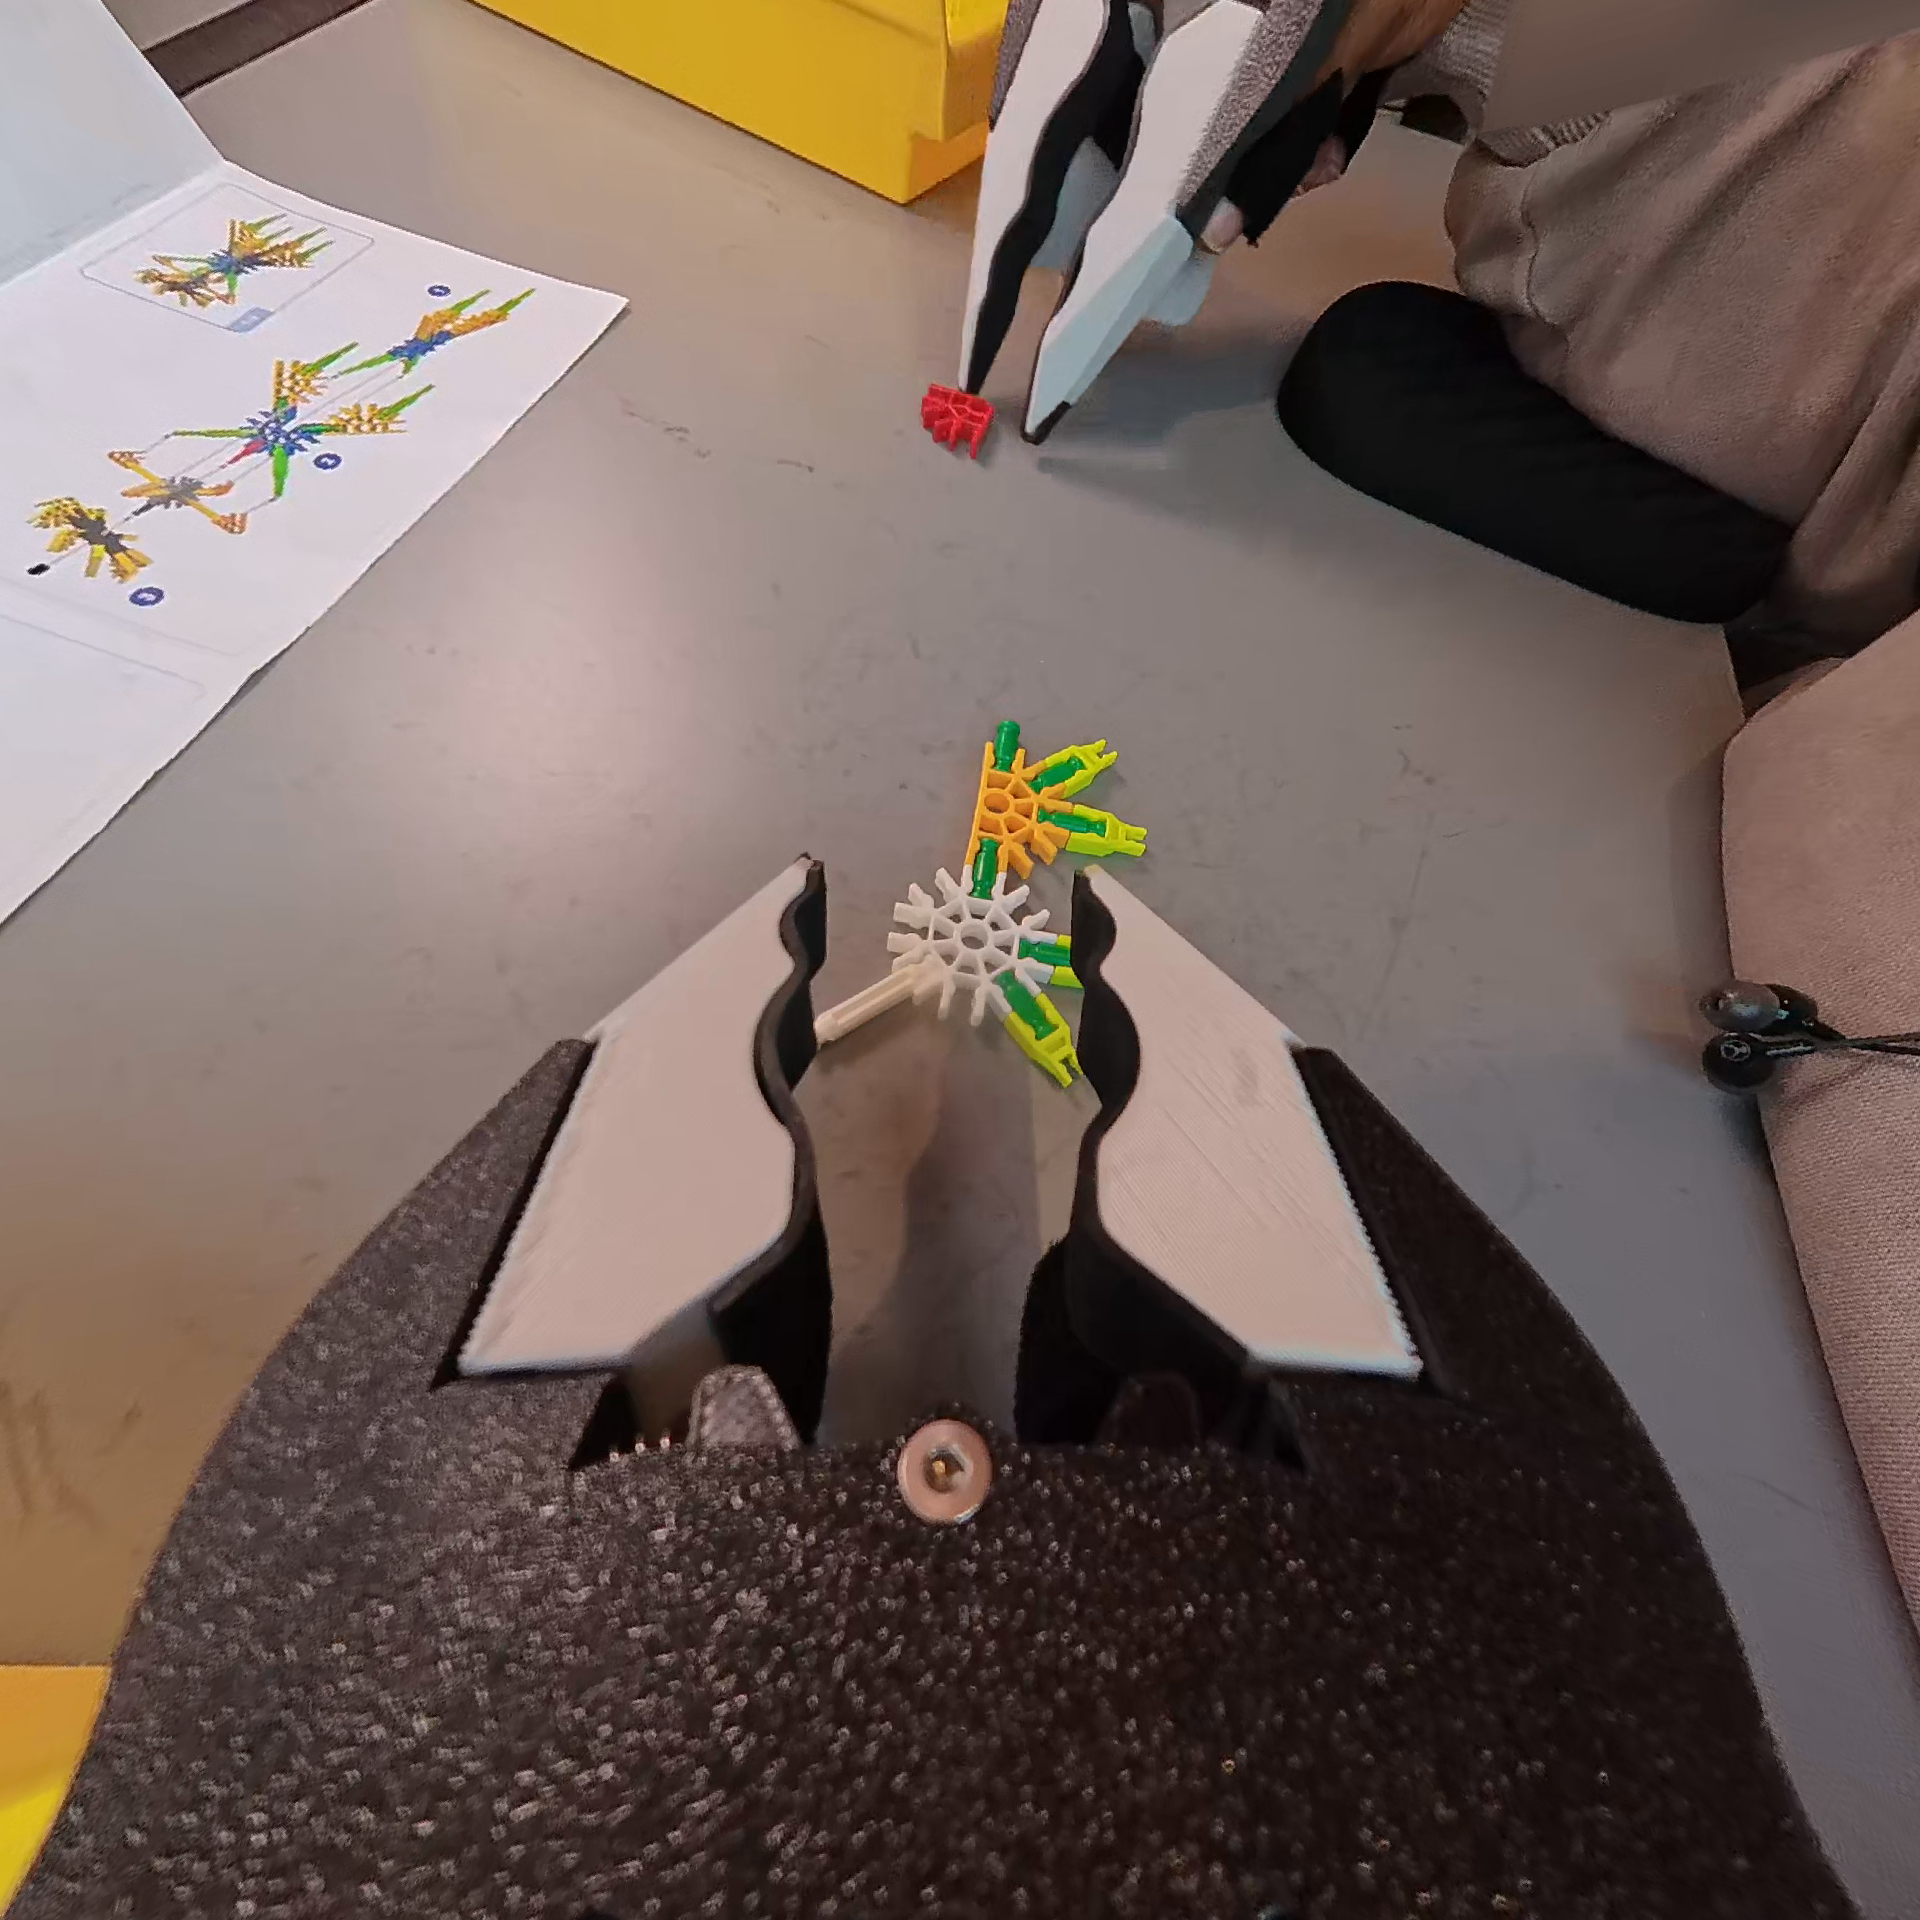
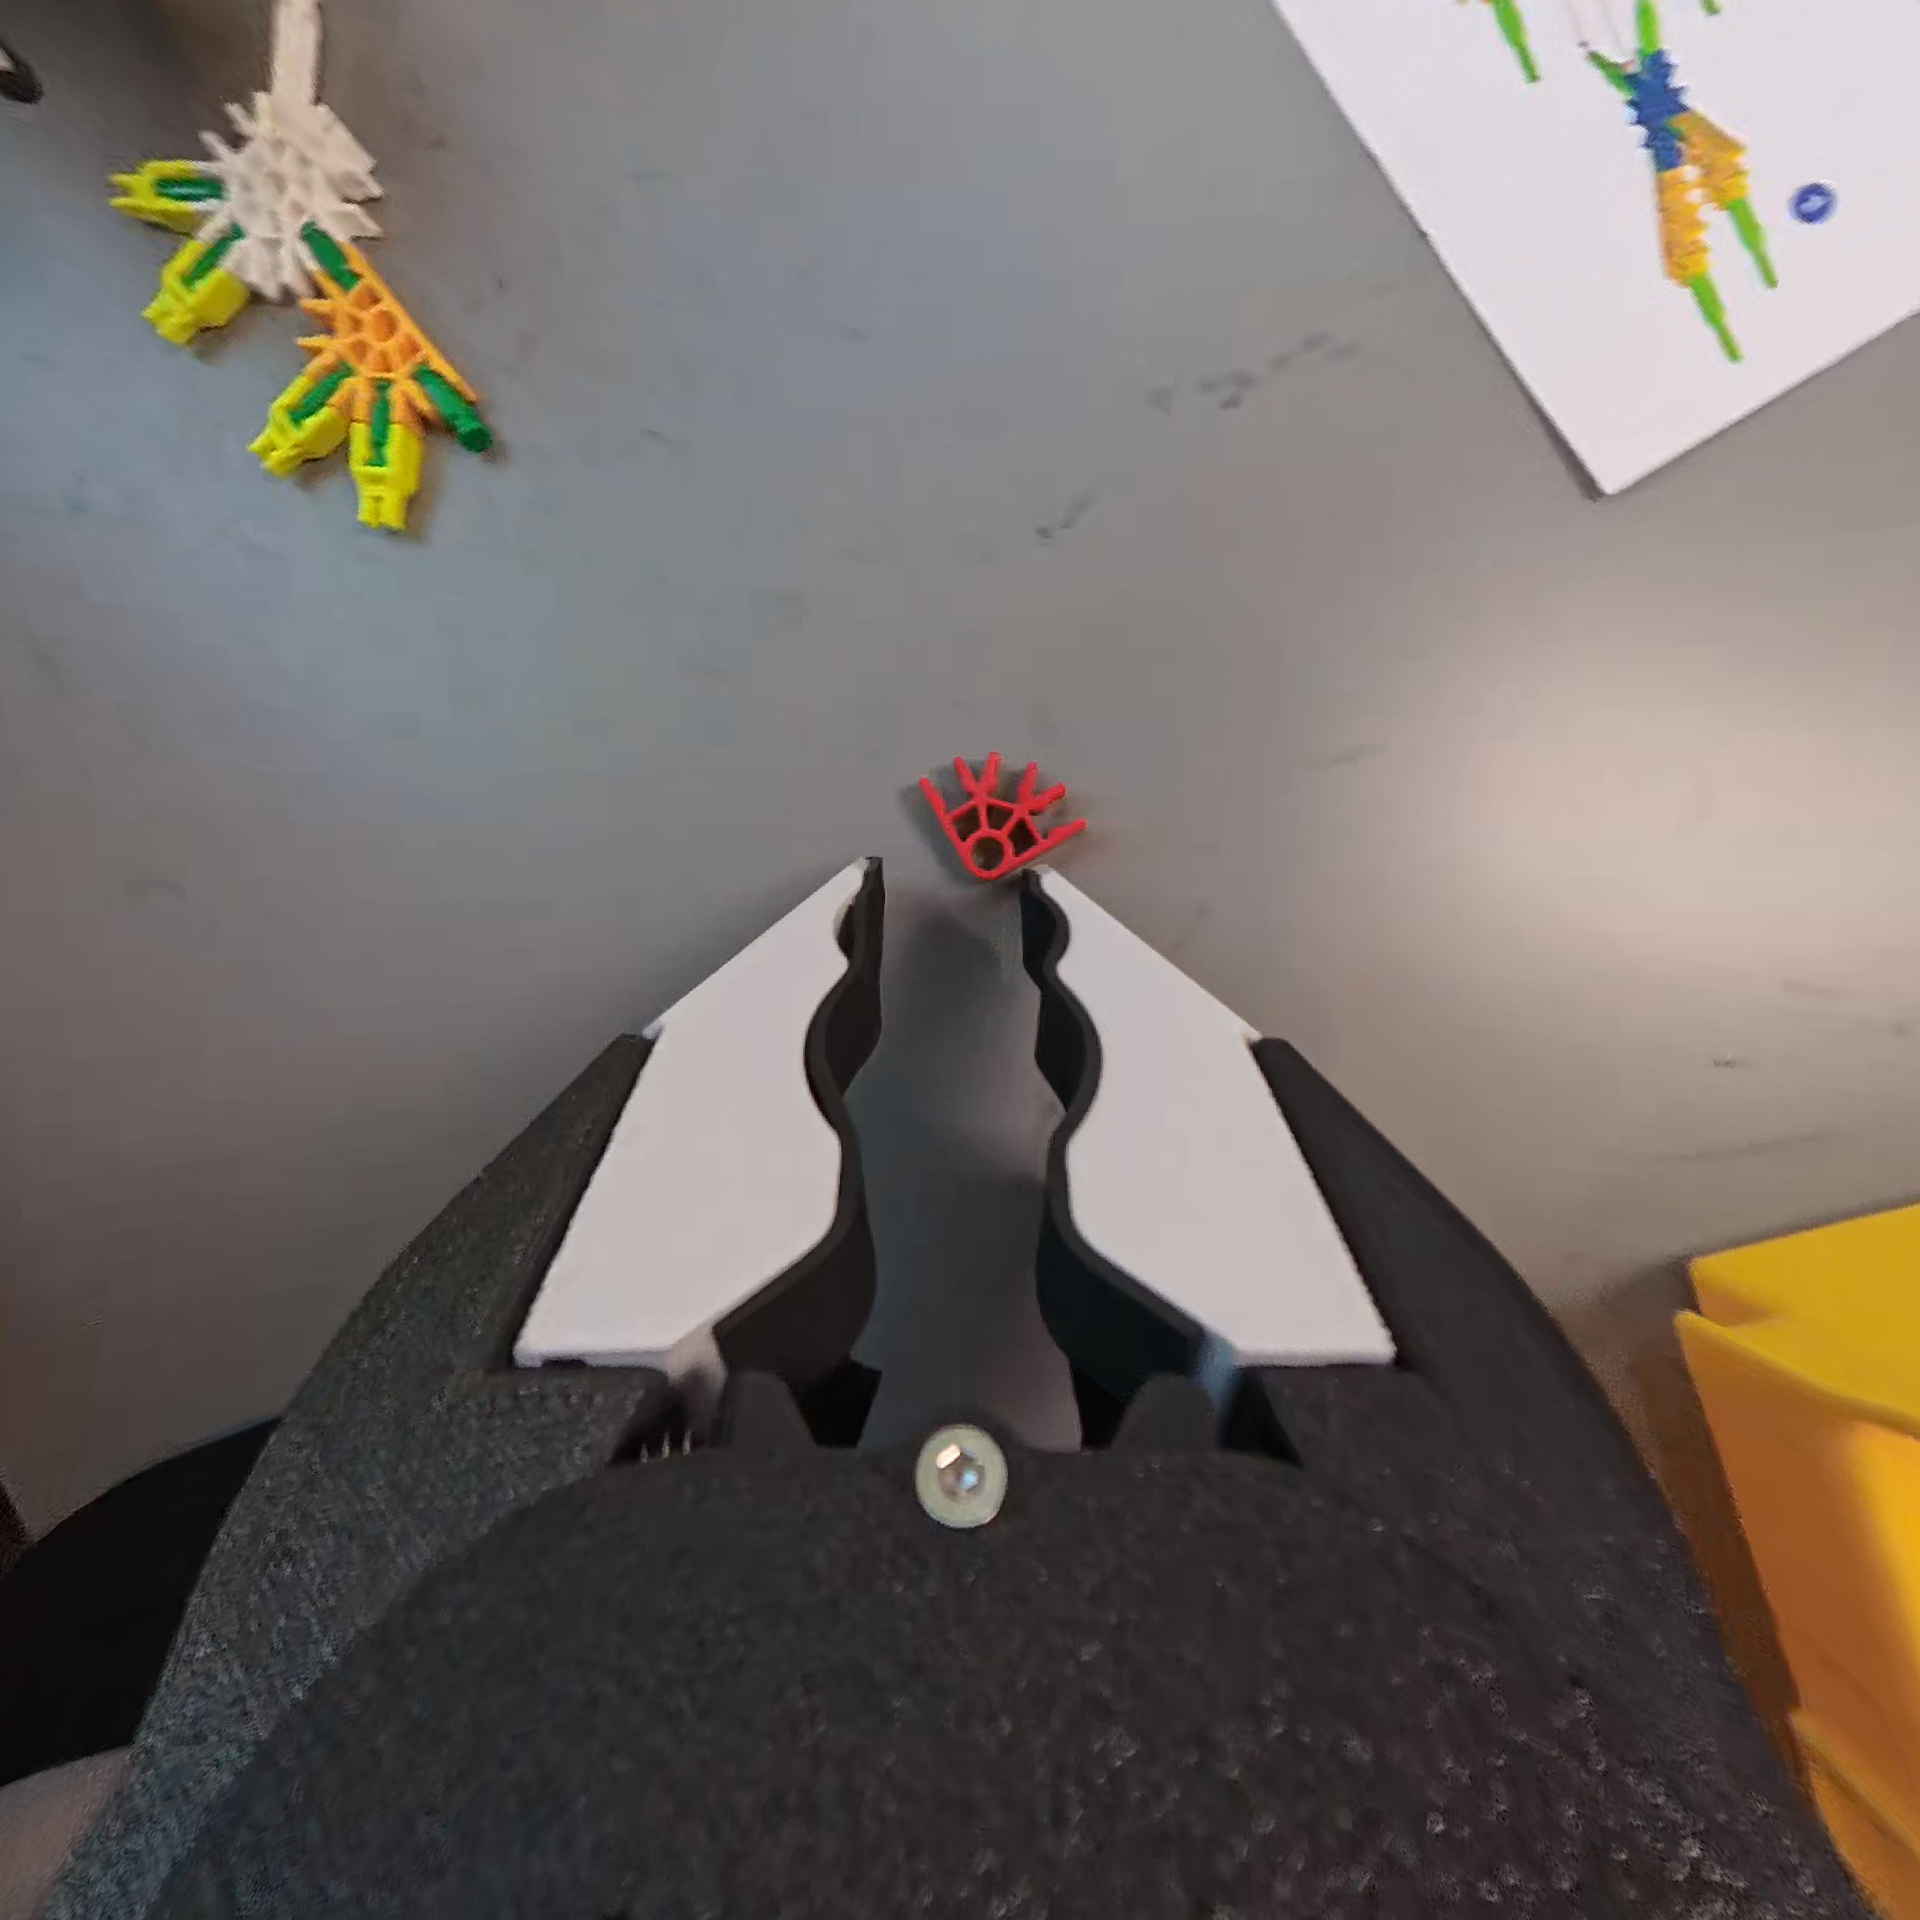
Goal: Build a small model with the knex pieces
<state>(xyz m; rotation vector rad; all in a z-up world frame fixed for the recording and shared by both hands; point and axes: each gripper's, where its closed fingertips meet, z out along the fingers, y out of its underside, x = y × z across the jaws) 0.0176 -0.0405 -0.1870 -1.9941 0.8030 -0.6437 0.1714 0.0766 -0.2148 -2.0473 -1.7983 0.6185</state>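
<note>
A small toy assembly lies on the grey table: a white snowflake connector, an orange connector and green rods with yellow-green tips. My left gripper is open, and its fingertips stand on either side of the white connector without gripping it. A red connector piece lies flat on the table just beyond the tips of my right gripper, which is open and empty. In the left wrist view the right gripper points down, with the red piece beside its left fingertip. The assembly also shows in the right wrist view.
A white instruction sheet with coloured diagrams lies at the left. A yellow box stands at the far edge and shows in the right wrist view. A person's sleeve and leg are at the right. Black earbuds lie near the table's right edge. The tips of one gripper are about 20 cm away from the tips of the other.
</note>
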